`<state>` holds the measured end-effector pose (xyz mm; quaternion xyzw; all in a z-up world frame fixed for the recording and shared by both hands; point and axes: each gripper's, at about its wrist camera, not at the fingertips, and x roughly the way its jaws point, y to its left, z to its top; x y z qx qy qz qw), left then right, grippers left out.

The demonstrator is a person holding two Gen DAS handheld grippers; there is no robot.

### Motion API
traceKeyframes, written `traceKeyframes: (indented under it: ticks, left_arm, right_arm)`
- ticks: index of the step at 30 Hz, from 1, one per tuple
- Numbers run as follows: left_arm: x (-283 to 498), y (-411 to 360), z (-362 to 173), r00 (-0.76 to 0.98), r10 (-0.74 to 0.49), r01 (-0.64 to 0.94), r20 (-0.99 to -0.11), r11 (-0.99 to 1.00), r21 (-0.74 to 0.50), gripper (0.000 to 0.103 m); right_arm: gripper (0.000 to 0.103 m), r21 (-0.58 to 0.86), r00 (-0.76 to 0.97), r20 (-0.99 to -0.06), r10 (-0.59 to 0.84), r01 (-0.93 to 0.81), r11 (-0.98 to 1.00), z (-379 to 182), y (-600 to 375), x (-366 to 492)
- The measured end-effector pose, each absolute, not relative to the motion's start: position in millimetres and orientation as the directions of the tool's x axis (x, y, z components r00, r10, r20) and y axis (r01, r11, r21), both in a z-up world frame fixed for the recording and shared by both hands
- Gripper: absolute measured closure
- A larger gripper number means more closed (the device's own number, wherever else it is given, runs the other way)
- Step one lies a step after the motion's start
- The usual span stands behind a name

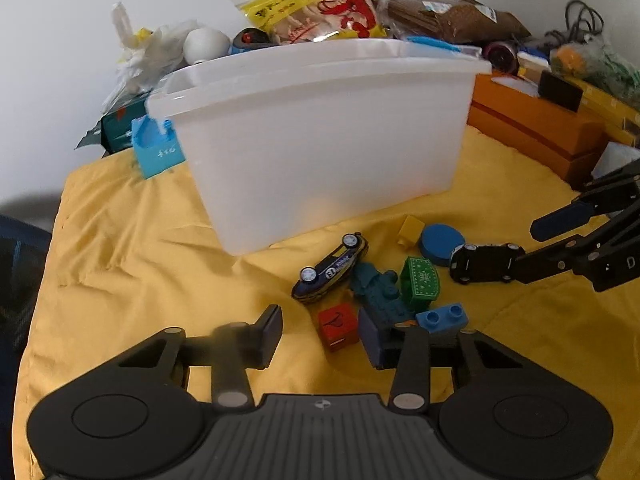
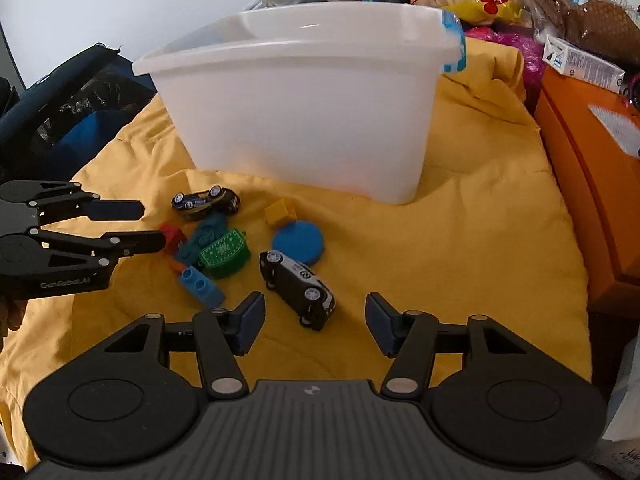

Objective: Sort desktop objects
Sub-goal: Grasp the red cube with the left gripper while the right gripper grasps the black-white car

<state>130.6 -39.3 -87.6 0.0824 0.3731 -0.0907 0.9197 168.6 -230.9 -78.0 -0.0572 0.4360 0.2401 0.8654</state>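
Note:
Small toys lie on a yellow cloth (image 1: 140, 260) in front of a white plastic bin (image 1: 320, 140). My left gripper (image 1: 320, 340) is open, with a red cube (image 1: 338, 326) between its fingers, close to the right pad and clear of the left one. Beyond it lie a blue-and-yellow toy car (image 1: 332, 268), a teal figure (image 1: 376, 292), a green block (image 1: 420, 284) and a blue stud brick (image 1: 442, 317). My right gripper (image 2: 316, 324) is open, low over the cloth. The tail of a black-and-white car (image 2: 298, 286) sits between its fingers, untouched. A blue disc (image 2: 298, 240) and a yellow block (image 2: 280, 212) lie behind the car.
An orange box (image 2: 592, 180) borders the cloth on the right. Snack bags (image 1: 316, 8) and clutter pile up behind the bin. A small blue box (image 1: 156, 148) stands at the bin's left corner. A dark bag (image 2: 80, 92) lies off the cloth's left side.

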Motion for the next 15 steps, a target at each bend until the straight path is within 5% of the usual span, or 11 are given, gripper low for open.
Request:
traceKeyframes:
  ticks: [11,15]
  left_arm:
    - [136.2,-45.7,-108.8,0.669,-0.131,0.267,-0.732,0.961,0.073,0.062]
    - [133.5,-47.0,-107.7,0.672,-0.141,0.285,-0.727,0.955,0.078,0.072]
  right_arm:
    - [0.044,0.063,0.489,-0.798,0.352,-0.514,0.856,-94.9,-216.0,180.5]
    - [0.044,0.068,0.463,-0.811,0.357,-0.531,0.844,-103.7,-208.5,187.1]
